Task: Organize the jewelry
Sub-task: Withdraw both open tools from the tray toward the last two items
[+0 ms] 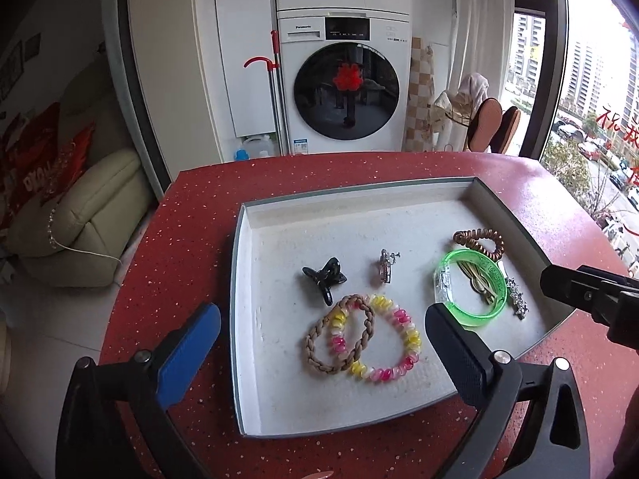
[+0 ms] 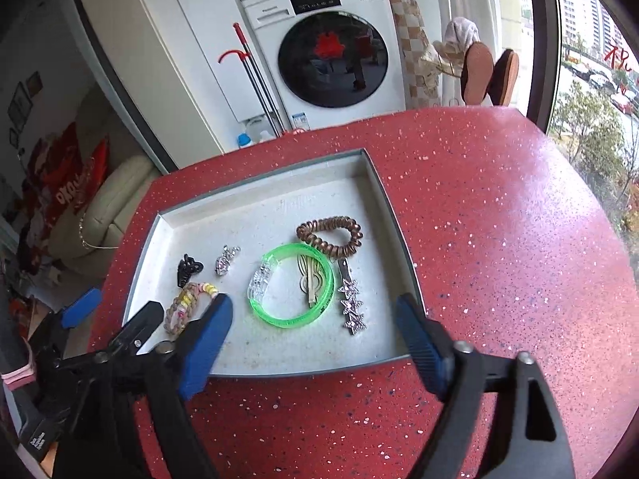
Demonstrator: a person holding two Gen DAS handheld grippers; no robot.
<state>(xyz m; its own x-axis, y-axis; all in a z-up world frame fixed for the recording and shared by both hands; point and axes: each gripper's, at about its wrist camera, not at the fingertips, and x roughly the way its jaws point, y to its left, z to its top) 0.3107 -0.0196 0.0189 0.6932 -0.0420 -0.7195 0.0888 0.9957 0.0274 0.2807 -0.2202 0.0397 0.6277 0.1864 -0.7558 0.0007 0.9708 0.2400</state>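
Note:
A shallow white tray (image 1: 279, 239) (image 2: 247, 219) lies on the red speckled table (image 1: 171, 239) (image 2: 499, 239). In it are a black claw clip (image 1: 324, 284) (image 2: 187, 269), a small silver clip (image 1: 385, 266) (image 2: 227, 259), a brown braided band (image 1: 339, 333) over a pink-yellow spiral tie (image 1: 389, 343), a green bangle (image 1: 469, 289) (image 2: 293, 285), a brown spiral tie (image 1: 481, 241) (image 2: 331, 235) and a rhinestone star clip (image 1: 517, 299) (image 2: 351, 307). My left gripper (image 1: 323, 353) stands open above the two overlapping bands, touching neither. My right gripper (image 2: 315, 335) is open over the tray's near edge, nothing between its fingers.
A washing machine (image 1: 345, 88) (image 2: 331, 56) and a red-handled mop (image 1: 273, 92) stand beyond the table's far edge. A cream sofa (image 1: 80, 223) is at the left, a window (image 1: 591, 119) at the right. The right gripper's finger (image 1: 575, 287) shows at the tray's right edge.

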